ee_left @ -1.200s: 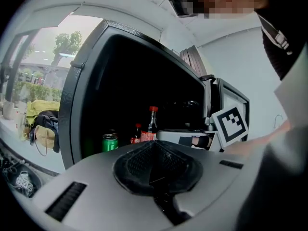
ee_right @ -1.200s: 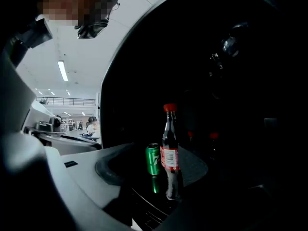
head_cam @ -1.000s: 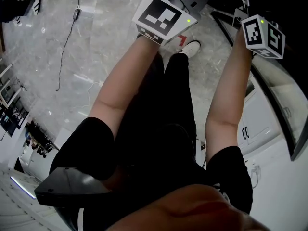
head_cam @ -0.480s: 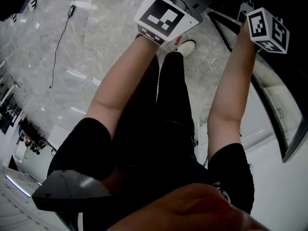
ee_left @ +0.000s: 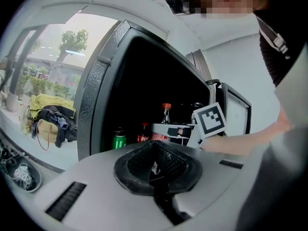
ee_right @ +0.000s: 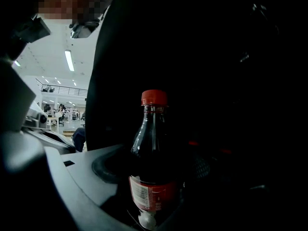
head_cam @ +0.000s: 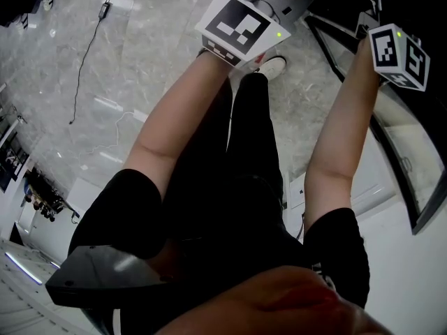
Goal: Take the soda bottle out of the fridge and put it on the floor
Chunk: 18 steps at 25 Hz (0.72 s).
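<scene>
A dark cola soda bottle (ee_right: 153, 162) with a red cap and red label stands upright between the jaws of my right gripper (ee_right: 156, 177), inside the dark fridge. Those jaws have just been closing a little and still stand wide; I see no pad pressing on the bottle. In the left gripper view the same bottle's cap (ee_left: 166, 108) rises by the right gripper's marker cube (ee_left: 210, 120) in the fridge opening (ee_left: 144, 81). My left gripper (ee_left: 155, 165) hangs back outside the fridge, its pads together with nothing between them. The head view shows only both marker cubes (head_cam: 241, 26) (head_cam: 399, 56).
A green can (ee_left: 118, 139) and a small red-capped bottle (ee_left: 143, 133) stand in the fridge to the left. The fridge's open door (head_cam: 401, 152) lies at my right arm. Marble floor (head_cam: 140, 61) with a cable (head_cam: 87, 54) spreads left; clothes (ee_left: 50, 121) and shoes (ee_left: 21, 174) lie there.
The head view has shifted slightly, so the right marker cube sits a little further right. Both arms keep their pose.
</scene>
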Available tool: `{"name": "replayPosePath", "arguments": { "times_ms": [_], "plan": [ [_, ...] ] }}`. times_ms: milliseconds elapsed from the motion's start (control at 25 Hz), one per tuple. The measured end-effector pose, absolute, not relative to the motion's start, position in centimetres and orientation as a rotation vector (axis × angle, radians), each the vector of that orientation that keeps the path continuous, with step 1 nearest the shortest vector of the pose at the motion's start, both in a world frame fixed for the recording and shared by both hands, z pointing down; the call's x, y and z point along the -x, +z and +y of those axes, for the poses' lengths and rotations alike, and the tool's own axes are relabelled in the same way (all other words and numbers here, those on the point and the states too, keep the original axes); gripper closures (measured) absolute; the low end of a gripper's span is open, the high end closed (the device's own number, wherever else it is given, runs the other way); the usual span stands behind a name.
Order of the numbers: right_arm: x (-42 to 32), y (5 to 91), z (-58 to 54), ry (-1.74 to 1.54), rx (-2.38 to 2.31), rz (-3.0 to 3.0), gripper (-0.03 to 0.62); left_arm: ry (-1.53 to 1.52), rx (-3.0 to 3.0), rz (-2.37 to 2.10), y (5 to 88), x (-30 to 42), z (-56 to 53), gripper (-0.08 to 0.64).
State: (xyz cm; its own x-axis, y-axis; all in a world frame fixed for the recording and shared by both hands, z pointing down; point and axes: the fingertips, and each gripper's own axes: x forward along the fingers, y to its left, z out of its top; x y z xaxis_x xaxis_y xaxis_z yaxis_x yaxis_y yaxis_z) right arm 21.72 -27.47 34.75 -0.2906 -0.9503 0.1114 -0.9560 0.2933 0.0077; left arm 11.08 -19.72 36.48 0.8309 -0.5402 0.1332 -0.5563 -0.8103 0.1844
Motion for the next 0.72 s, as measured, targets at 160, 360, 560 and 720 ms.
{"name": "replayPosePath", "arguments": {
  "times_ms": [160,360,560,720],
  "plan": [
    [-18.7,34.0,-24.3,0.059,-1.700,-2.539,0.274,0.112,-2.796,-0.853,36.9,-9.9,-18.6,0.559],
    [-14.1,34.3,-19.8,0.065,-1.584,-2.656,0.274,0.116,-2.776,-0.879,38.6,-7.4,-16.4,0.559],
    [-9.9,38.6,-16.5,0.137,-1.487,-2.684,0.273,0.158,-2.690,-0.929,42.7,-3.6,-14.6,0.560],
    [-6.8,44.8,-14.6,0.241,-1.418,-2.666,0.273,0.208,-2.633,-0.966,47.0,-0.3,-13.6,0.559]
  ]
}}
